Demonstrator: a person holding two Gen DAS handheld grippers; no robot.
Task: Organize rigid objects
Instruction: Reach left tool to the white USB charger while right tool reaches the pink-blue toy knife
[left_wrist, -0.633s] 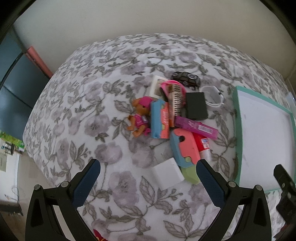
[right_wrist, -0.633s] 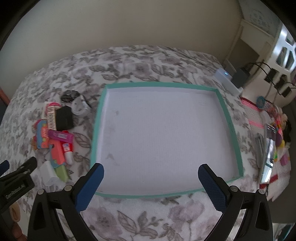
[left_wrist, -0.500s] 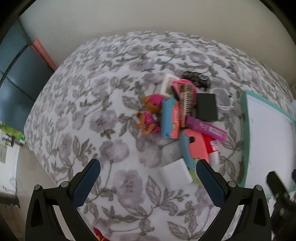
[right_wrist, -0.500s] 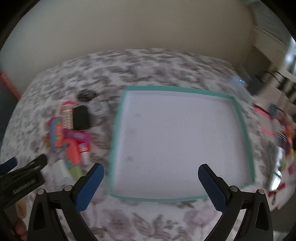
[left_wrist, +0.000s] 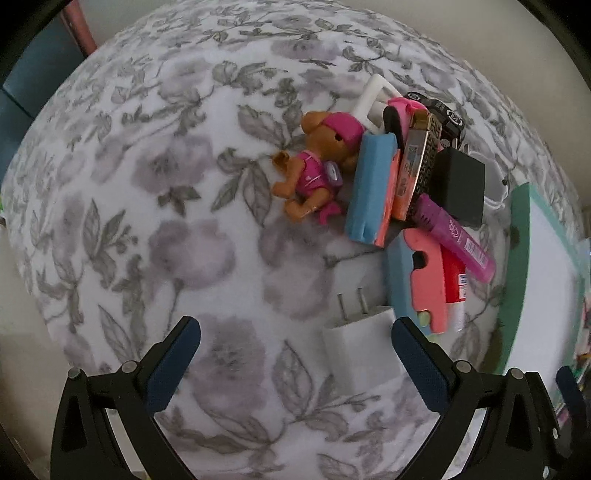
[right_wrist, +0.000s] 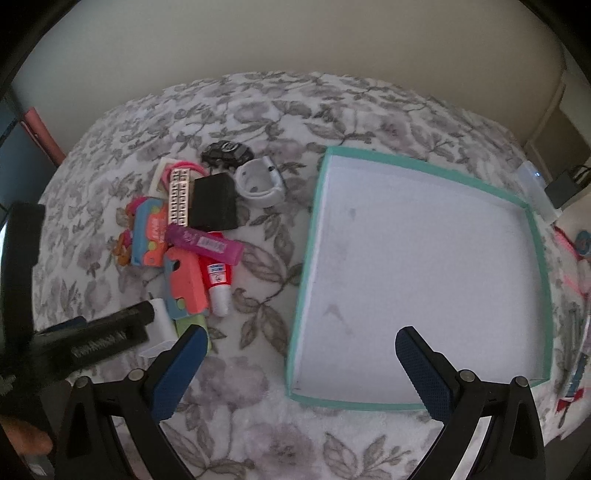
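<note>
Left wrist view: I have the left gripper (left_wrist: 295, 345) held low over the floral bed cover (left_wrist: 155, 206), tilted down toward the pile, its fingers (left_wrist: 173, 363) spread wide and grasping nothing. The white charger plug (left_wrist: 360, 349) lies between them, nearer the right finger, prongs pointing away from the camera. Beyond it the clutter sits in one heap: a salmon and blue toy block (left_wrist: 421, 280), a red tube (left_wrist: 455, 280), a purple tube (left_wrist: 456, 238), a black box (left_wrist: 458, 184), a blue case (left_wrist: 371, 188) and a brown toy dog in pink (left_wrist: 317, 166). The teal-rimmed tray (left_wrist: 515, 266) shows at the right edge. Compared with 0.5 s ago, this camera is much closer to the pile and the charger now sits inside the finger span.

Right wrist view: the right gripper (right_wrist: 297, 354) hovers above the bed beside the tray (right_wrist: 308, 258), fingers (right_wrist: 424, 373) released and apart, nothing between them. The tray lies flat, its white floor bare. The pile lies well left of it, with a white watch band (right_wrist: 260, 184) and a black toy car (right_wrist: 227, 151) at its far end. The left gripper (right_wrist: 92, 339) enters from the left edge, its tip at the charger (right_wrist: 160, 325). Compared with 0.5 s ago, the tray has shifted rightward in this view and the left gripper reaches further in.
</note>
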